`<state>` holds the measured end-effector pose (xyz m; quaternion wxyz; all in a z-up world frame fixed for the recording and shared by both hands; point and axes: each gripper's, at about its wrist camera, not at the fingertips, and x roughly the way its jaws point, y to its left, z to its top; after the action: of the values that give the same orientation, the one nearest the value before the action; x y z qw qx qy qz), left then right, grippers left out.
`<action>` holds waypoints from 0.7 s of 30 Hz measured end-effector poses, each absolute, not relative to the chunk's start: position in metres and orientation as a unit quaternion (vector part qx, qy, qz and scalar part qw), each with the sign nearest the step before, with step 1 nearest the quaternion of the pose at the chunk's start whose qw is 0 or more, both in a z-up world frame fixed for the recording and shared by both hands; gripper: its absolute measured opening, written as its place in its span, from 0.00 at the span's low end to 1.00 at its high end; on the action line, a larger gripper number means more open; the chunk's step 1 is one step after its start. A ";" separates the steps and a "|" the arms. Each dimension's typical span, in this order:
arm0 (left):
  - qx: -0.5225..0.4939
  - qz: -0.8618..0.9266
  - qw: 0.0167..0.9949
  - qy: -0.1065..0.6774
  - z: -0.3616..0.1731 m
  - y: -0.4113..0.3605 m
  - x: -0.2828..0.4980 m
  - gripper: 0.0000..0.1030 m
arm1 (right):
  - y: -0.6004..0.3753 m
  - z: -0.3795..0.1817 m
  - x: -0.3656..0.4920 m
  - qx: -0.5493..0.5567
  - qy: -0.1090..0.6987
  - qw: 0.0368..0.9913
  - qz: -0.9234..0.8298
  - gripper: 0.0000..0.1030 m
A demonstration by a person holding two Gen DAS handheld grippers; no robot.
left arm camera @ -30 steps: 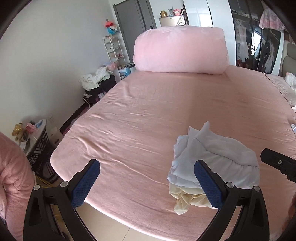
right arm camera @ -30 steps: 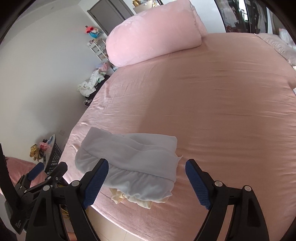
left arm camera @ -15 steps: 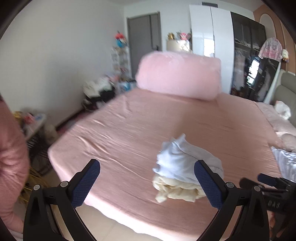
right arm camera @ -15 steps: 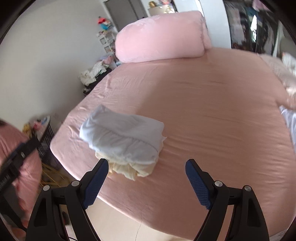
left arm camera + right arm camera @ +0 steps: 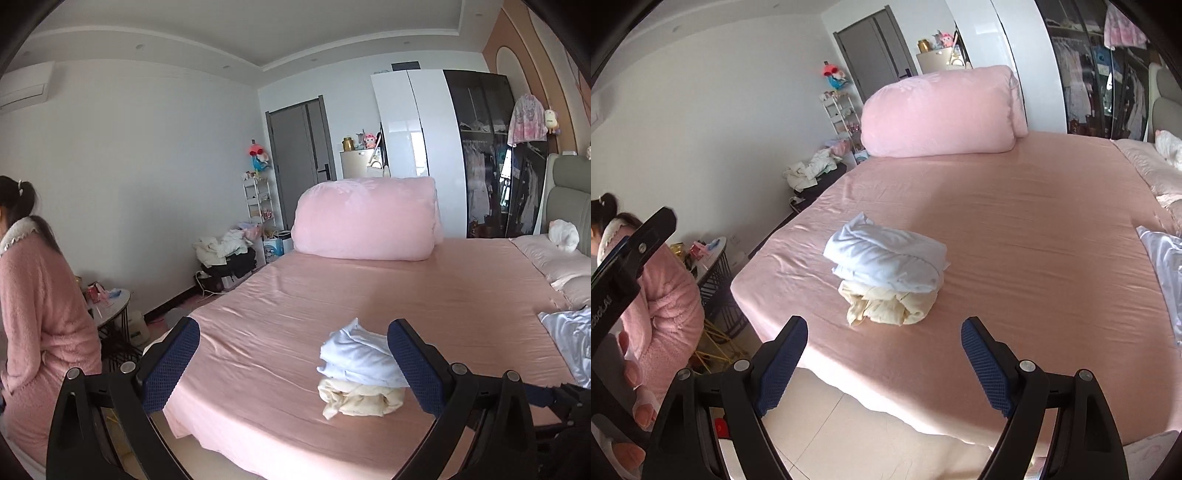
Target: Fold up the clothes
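A folded white garment lies on top of a folded cream garment, stacked near the front corner of the pink bed. The left wrist view shows the same pile, white garment over cream garment. My left gripper is open and empty, held back from the bed edge. My right gripper is also open and empty, over the floor in front of the bed. A light blue satin garment lies unfolded at the bed's right side.
A big rolled pink duvet sits at the bed's far end, pillows at the right. A person in a pink fleece robe stands at the left by a small round side table. A clothes heap lies by the wall.
Both grippers have pulled back and up from the stacked clothes, which now look smaller and farther. The view has tilted up, showing the room and the person at the left.
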<state>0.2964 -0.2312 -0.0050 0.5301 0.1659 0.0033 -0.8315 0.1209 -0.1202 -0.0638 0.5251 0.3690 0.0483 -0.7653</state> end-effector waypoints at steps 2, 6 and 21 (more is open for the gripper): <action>0.170 -0.826 0.537 -0.006 -0.008 -0.222 0.296 1.00 | -0.112 -0.066 0.125 0.373 0.053 0.517 -0.769 0.83; 0.211 -0.836 0.507 -0.009 -0.025 -0.209 0.296 1.00 | -0.099 -0.066 0.129 0.370 0.074 0.487 -0.788 0.83; 0.277 -0.867 0.403 0.094 -0.065 -0.209 0.311 1.00 | -0.091 -0.058 0.167 0.322 0.212 0.444 -0.809 0.83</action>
<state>0.3107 -0.2094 -0.0652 0.4030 0.2772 0.0937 -0.8672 0.1674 -0.0906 -0.0575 0.4444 0.3222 0.2117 -0.8086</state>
